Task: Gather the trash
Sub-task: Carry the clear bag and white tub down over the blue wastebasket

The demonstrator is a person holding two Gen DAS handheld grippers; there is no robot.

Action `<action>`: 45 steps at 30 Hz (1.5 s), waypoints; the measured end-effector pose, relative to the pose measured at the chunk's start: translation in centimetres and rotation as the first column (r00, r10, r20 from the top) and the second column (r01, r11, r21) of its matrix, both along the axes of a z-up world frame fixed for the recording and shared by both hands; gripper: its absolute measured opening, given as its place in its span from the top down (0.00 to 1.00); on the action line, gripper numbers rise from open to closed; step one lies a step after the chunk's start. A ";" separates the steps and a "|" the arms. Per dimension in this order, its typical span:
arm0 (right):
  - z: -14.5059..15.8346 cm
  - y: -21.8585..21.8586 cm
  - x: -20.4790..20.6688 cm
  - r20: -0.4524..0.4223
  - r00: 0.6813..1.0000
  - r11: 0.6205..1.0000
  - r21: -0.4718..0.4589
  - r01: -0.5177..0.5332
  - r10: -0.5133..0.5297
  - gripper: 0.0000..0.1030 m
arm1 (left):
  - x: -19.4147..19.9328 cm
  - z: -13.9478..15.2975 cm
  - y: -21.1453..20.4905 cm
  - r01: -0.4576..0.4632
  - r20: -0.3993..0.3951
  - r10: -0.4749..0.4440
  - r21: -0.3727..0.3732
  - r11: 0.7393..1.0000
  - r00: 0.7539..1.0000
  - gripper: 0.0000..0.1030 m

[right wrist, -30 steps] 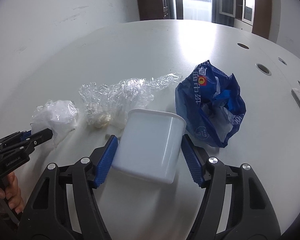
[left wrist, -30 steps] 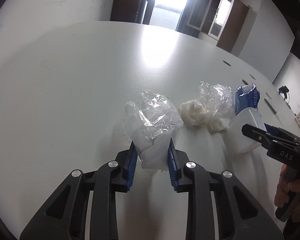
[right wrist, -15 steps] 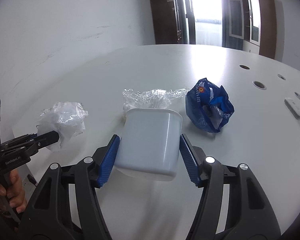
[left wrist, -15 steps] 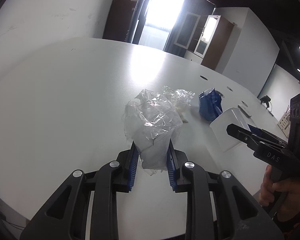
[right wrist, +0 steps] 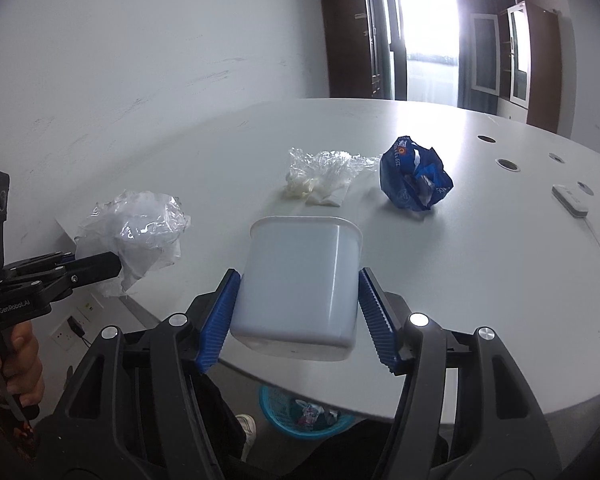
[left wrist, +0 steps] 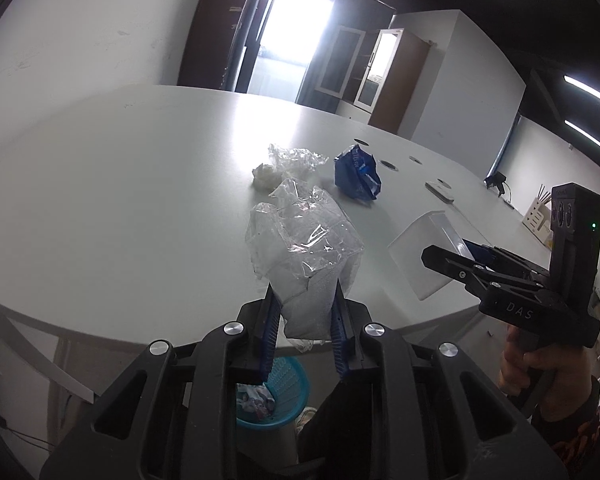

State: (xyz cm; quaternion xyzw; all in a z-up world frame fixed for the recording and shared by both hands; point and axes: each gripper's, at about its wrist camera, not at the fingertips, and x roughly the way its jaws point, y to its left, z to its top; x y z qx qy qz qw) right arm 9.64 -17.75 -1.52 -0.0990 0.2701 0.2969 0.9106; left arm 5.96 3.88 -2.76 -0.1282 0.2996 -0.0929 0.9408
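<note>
My left gripper [left wrist: 303, 320] is shut on a crumpled clear plastic bag [left wrist: 304, 248], held up over the near table edge; it also shows in the right wrist view [right wrist: 134, 236]. My right gripper [right wrist: 298, 316] is shut on a white plastic container [right wrist: 300, 280], lifted off the table; the container also shows in the left wrist view [left wrist: 428, 252]. A blue basket [left wrist: 276, 396] with some trash stands on the floor below, also in the right wrist view [right wrist: 306, 414]. A crumpled blue bag [right wrist: 414, 180], clear wrap [right wrist: 328, 170] and tissue [right wrist: 300, 190] lie on the table.
The large white table [left wrist: 120, 184] has round cable holes [right wrist: 508, 165] and a small white device [right wrist: 570, 200] at the right. A wall runs along the left. A cabinet and bright doorway are at the back.
Both grippers have lifted and pulled back from the table with their items. The floor basket has come into view below the table edge.
</note>
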 end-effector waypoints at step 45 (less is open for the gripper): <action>-21.1 -0.6 -1.3 -0.400 0.916 0.977 -0.189 -0.098 0.015 0.45 | -0.7 -20.3 0.0 0.062 -0.377 -0.053 0.012 0.998 0.925 0.80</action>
